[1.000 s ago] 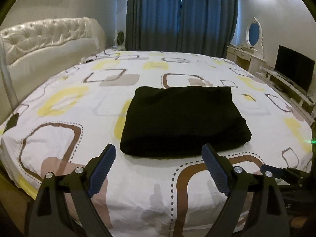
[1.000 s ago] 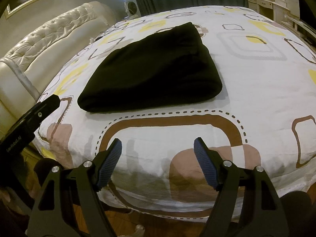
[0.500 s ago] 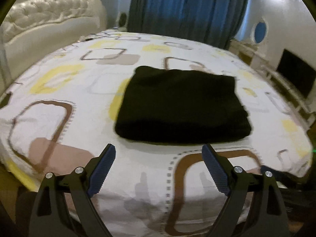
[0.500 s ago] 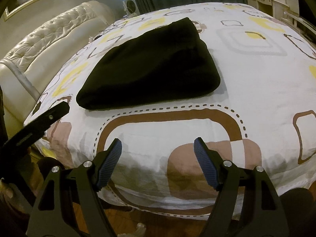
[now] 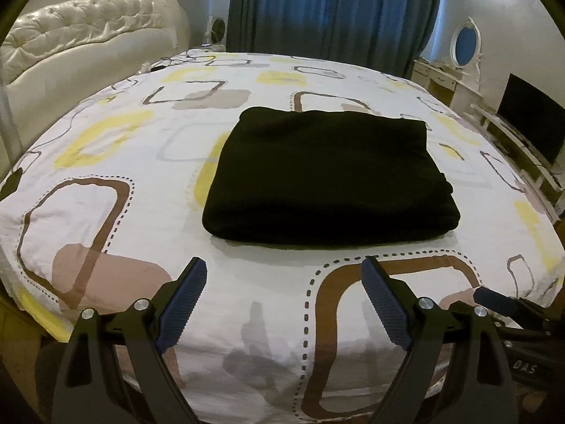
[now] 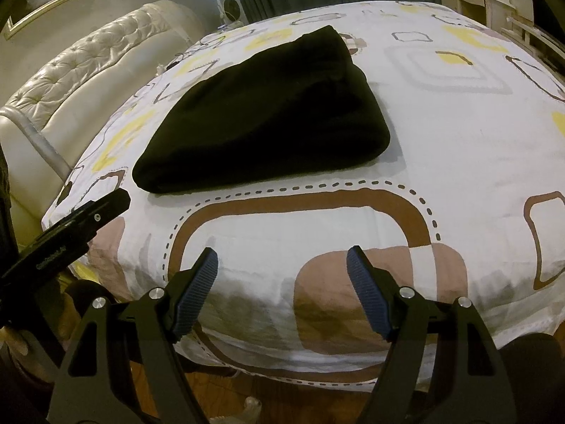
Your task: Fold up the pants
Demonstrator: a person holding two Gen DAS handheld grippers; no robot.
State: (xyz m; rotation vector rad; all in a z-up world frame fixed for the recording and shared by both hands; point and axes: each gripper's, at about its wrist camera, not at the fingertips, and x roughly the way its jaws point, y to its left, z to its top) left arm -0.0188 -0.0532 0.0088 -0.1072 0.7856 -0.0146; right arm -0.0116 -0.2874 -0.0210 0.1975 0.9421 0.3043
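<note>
Black pants (image 5: pixel 330 173) sit folded into a compact rectangle, flat on the bed (image 5: pixel 106 212), roughly mid-mattress, on the white sheet w/ brown/yellow/tan rounded-square print. Near fold edge is thick and rounded, layers stacked; no loose legs sticking out. From the right wrist cam the same pants (image 6: pixel 268 116) show as a wedge, near edge parallel to the dashed brown outline printed on the sheet, just beyond it, not touching either tool. Left gripper (image 5: pixel 284 295): jaws spread wide, blue ribbed pads (image 5: pixel 183 304) apart, nothing between them, hovering over the foot edge of the bed, short of the pants. Right gripper (image 6: pixel 282 284): same, jaws wide apart, pads (image 6: pixel 367 291) empty, over the sheet edge near the tan patch, also clear of the fabric. Left tool's black body is visible at left in right cam; right tool's tip pokes in at lower right of left cam, so both are side by side at the foot of the bed. Bkgd: tufted cream headboard (image 5: pixel 88 31) left, blue curtains (image 5: pixel 335 10) behind, oval mirror (image 5: pixel 465 41) on dresser and a dark TV (image 5: pixel 533 123) at right.
</note>
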